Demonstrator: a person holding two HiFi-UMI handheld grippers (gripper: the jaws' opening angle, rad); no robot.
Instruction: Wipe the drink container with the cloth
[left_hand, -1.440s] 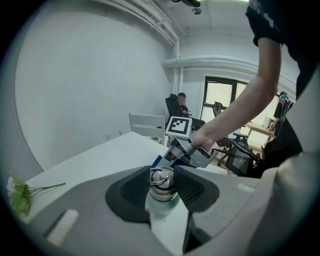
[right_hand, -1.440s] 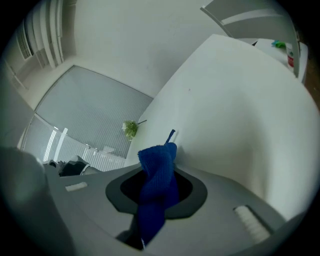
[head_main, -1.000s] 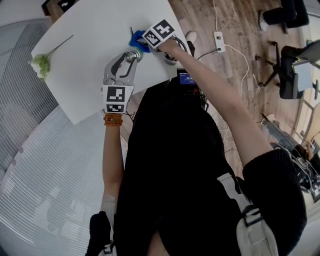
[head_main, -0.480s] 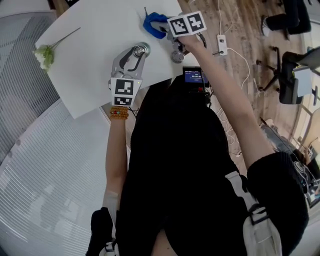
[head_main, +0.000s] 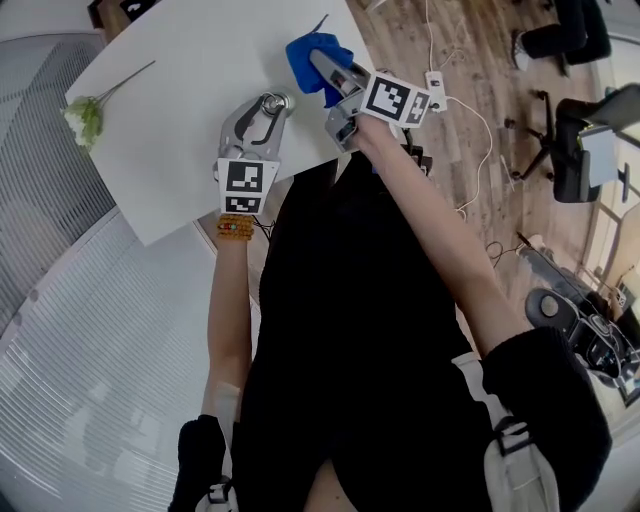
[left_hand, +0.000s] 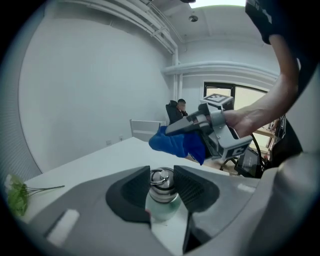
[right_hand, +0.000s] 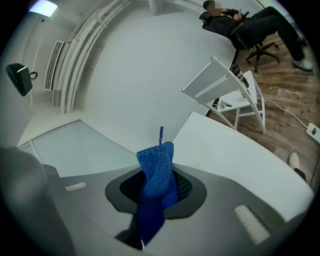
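"On the tabletop (head_main: 180, 90), where's the bottle (left_hand: 162, 205)?"
"Upright near the front edge, the left hand-held gripper (head_main: 268, 110) clamped on its neck."
"And the cloth (right_hand: 156, 170)?"
"Pinched in the right hand-held gripper (head_main: 330, 75), raised close by, not touching. Bottle looks hard, smooth, probably slippery, so below the cap is the sure hold. Cloth's soft and limp."

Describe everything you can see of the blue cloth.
The cloth is bright blue, knitted-looking and soft, bunched into a twisted fold with a thin strip sticking out of its far end. The right gripper is shut on it, holding it above the table near the bottle, apart from it.
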